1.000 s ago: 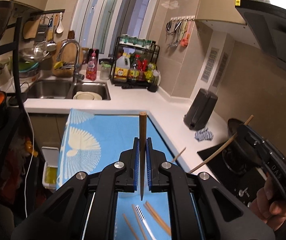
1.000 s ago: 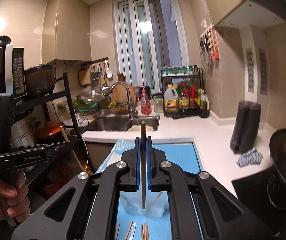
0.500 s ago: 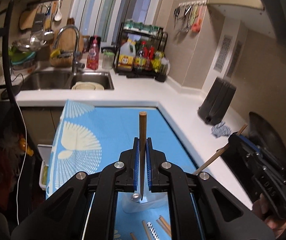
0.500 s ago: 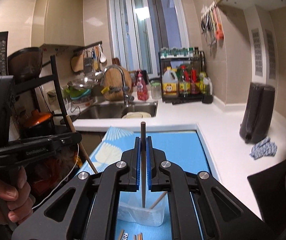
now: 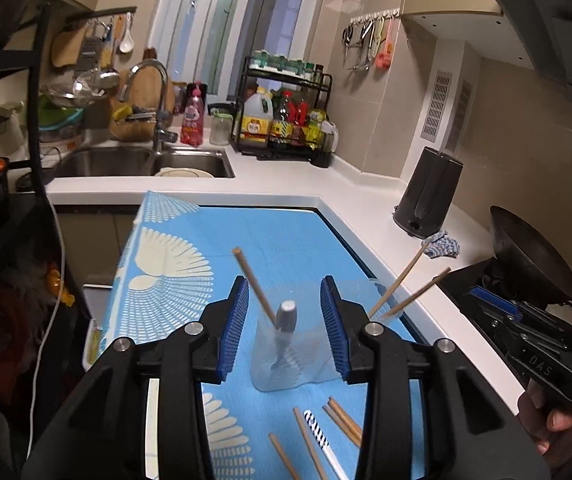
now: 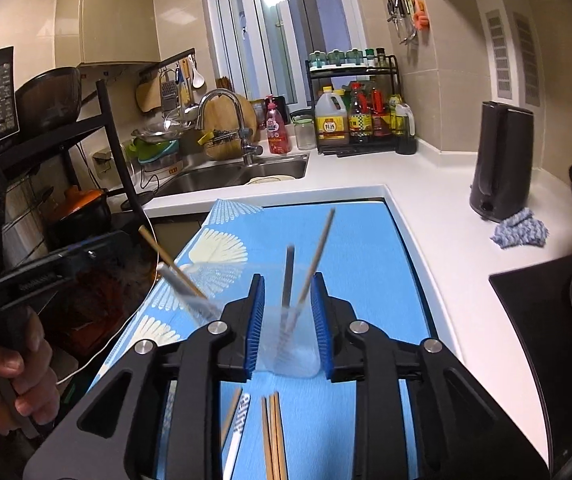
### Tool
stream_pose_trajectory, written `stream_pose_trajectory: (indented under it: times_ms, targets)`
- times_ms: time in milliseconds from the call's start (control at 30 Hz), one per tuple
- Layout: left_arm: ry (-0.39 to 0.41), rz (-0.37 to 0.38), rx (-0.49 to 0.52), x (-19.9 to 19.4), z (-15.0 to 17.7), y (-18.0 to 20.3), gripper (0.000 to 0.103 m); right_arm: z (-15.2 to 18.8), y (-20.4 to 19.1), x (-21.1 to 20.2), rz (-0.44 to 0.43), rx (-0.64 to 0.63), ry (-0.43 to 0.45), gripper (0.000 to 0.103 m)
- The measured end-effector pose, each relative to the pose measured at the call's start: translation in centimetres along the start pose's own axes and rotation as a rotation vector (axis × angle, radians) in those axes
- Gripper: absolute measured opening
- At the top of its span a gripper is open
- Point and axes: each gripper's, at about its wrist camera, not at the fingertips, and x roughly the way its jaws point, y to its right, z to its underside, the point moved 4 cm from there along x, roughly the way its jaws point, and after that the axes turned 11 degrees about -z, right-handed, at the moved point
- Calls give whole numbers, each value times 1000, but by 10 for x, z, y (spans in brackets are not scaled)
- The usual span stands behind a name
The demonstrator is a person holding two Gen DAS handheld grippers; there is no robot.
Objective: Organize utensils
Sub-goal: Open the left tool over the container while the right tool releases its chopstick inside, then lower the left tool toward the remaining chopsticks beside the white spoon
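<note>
Clear plastic is what I am aiming at: a see-through holder point(image 5: 292, 354) stands on the blue patterned cloth point(image 5: 269, 240) that covers the tabletop, and both of my tools hang just above it. My left tool point(image 5: 283, 324) has its blue pads spreading apart, and the wooden chopstick point(image 5: 251, 280) between them touches neither pad and leans far-left, its lower end down in the holder's left compartment beside a grey-handled utensil point(image 5: 286, 320). My right tool point(image 6: 286, 320) is also opening, and the dark chopstick point(image 6: 288, 276) between its pads looks blurred and free, tipping into the right compartment next to a lighter one point(image 6: 316, 256). I judge I hold both tools directly over the holder's mouth so each stick falls straight in and then rests against the rim. The sorting reads as split by side, wood-toned sticks here, another kind there, though I cannot confirm the rule. More loose chopsticks point(image 5: 342, 420) and a striped-handled piece point(image 5: 318, 428) lie flat on the near cloth, close to me, so the job seems partway done. Those near pieces are likely my next pick.
</note>
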Motion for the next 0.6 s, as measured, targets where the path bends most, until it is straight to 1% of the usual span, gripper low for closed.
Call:
stream_pose_trajectory:
  times_ms: [133, 267, 400, 500, 533, 600]
  targets:
    - [28, -25, -11, -28, 21, -4, 37, 28, -7, -26, 1, -9, 13, 26]
    - [25, -60, -20, -46, 57, -3, 37, 70, -17, -44, 12, -39, 8, 26]
    - [13, -78, -24, -58, 109, 6, 37, 117, -22, -57, 27, -57, 7, 26]
    - [-13, -93, -13, -60, 153, 13, 37, 159, -14, -61, 34, -32, -37, 26]
    - [-35, -90, -15, -58, 170, 15, 35, 169, -12, -60, 36, -28, -54, 26]
    - [-54, -109, 5, -59, 193, 19, 31, 186, -7, -60, 46, -25, -87, 26]
